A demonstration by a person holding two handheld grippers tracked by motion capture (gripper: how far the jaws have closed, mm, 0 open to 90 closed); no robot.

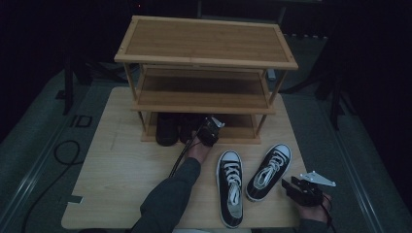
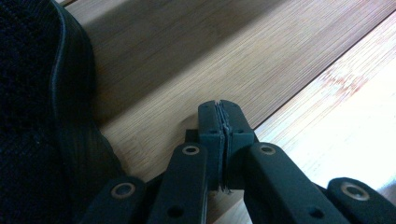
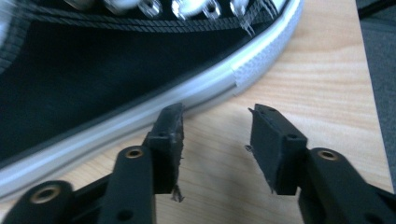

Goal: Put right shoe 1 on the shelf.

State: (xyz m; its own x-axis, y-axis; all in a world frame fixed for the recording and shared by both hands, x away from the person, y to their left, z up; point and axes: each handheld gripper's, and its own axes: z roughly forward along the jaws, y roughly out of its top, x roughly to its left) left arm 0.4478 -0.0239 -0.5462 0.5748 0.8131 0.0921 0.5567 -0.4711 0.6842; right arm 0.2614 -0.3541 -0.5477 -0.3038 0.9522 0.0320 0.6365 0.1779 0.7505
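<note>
Beside the right sneaker (image 1: 268,172), the right tool (image 3: 216,126) stands apart, empty; it could scrape the sole. Left tool (image 2: 222,122) is pressed together, empty.

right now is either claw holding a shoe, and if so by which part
Neither. The left claw is shut on nothing, beside the dark shoe on the rack's bottom shelf. The right claw is open next to the sneaker, nothing between its pads.

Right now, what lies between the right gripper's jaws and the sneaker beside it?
Nothing: in the right gripper view, bare tabletop shows between the open right gripper and the sneaker's white sole.
</note>
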